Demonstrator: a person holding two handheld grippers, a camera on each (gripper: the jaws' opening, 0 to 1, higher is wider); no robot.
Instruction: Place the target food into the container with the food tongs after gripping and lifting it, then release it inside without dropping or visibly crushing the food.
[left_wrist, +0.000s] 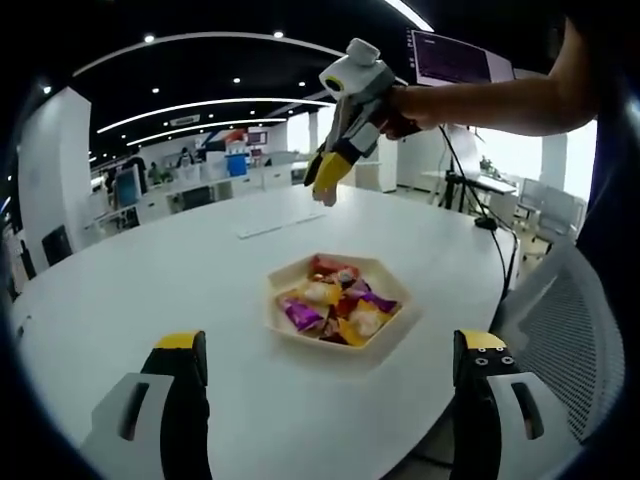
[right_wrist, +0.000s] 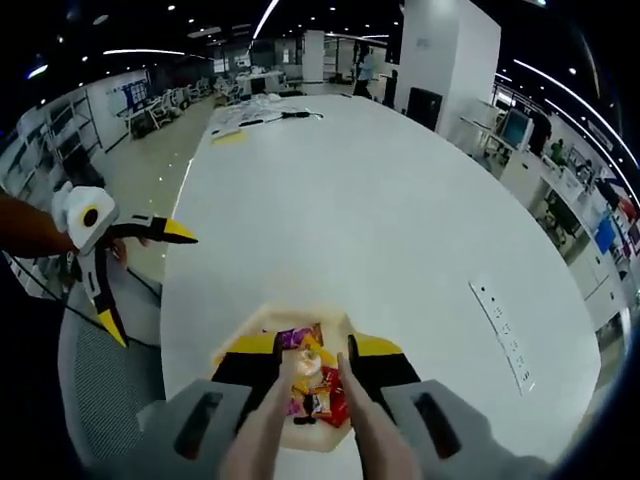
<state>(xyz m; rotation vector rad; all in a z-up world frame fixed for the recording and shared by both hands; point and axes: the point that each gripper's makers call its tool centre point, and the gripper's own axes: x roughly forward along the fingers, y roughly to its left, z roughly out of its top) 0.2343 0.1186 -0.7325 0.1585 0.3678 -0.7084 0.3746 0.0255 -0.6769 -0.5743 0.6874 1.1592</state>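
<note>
A pale hexagonal tray (left_wrist: 285, 275) holds several wrapped snacks (left_wrist: 340, 305) in orange, purple and red on a white round table. My left gripper (left_wrist: 330, 345) stands wide open in front of the tray, with nothing between its yellow-tipped fingers. A person's hand holds my right gripper (left_wrist: 328, 178) in the air beyond the tray, tips pointing down. In the right gripper view, my right gripper (right_wrist: 315, 348) is shut on beige food tongs (right_wrist: 275, 410), whose two arms reach over the snacks (right_wrist: 305, 380) in the tray (right_wrist: 255, 322). The left gripper (right_wrist: 148, 283) shows open at the left.
A grey mesh chair (left_wrist: 560, 330) stands by the table's near right edge. A black cable (left_wrist: 490, 235) runs over the far right of the table. A socket strip (right_wrist: 505, 335) is set into the tabletop. Flat items (right_wrist: 265, 118) lie at the far end.
</note>
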